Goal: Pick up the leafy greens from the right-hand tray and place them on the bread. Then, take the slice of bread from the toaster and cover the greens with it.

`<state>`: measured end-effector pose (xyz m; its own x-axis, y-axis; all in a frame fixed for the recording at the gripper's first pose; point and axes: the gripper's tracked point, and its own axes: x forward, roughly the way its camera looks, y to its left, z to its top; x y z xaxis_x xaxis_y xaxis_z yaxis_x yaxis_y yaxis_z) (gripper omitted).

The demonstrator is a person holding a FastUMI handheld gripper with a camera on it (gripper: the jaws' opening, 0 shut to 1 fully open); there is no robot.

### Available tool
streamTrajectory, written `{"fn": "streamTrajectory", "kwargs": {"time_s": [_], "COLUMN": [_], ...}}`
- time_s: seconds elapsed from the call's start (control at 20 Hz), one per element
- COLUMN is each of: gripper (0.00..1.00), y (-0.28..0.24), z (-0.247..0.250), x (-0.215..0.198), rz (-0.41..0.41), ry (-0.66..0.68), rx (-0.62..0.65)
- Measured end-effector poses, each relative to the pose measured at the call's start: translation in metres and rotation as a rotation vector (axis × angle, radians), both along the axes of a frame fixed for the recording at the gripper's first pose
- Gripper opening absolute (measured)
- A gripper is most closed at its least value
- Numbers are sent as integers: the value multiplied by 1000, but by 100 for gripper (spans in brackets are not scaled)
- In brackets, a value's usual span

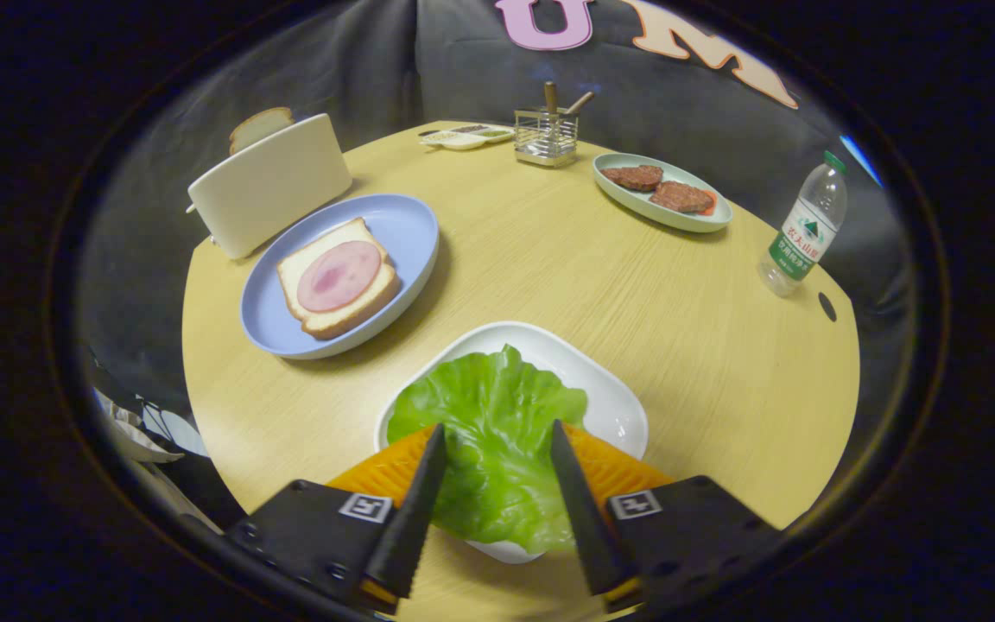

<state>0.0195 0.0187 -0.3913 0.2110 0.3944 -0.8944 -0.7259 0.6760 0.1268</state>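
Gripper [497,441] fingers spread, straddling lettuce leaf [493,432].

Even bright light from overhead, soft shadows beside the plates, sharp centre, fisheye bending at edges

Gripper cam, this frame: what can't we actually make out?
- Hand-held gripper: fingers stand apart over the lettuce leaf; whether they touch it cannot be told.
- White tray: near rim and middle hidden by the leaf and fingers.
- Bread slice in the toaster: lower part hidden inside the toaster.
- Small dish behind the wire holder: contents too small to identify.
- Bread on the blue plate: top mostly covered by the ham slice.
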Motion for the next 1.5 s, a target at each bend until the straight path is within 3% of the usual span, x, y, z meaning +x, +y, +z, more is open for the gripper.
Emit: {"fn": "streamTrajectory", "kwargs": {"time_s": [0.35, 1.0, 1.5], "gripper": [15, 15, 15], "y": [2, 25, 86], "z": [2, 62, 100], "x": [-2, -5, -8], "rz": [-10, -51, -36], "ry": [-17, -83, -121], "rx": [-20, 70, 129]}}
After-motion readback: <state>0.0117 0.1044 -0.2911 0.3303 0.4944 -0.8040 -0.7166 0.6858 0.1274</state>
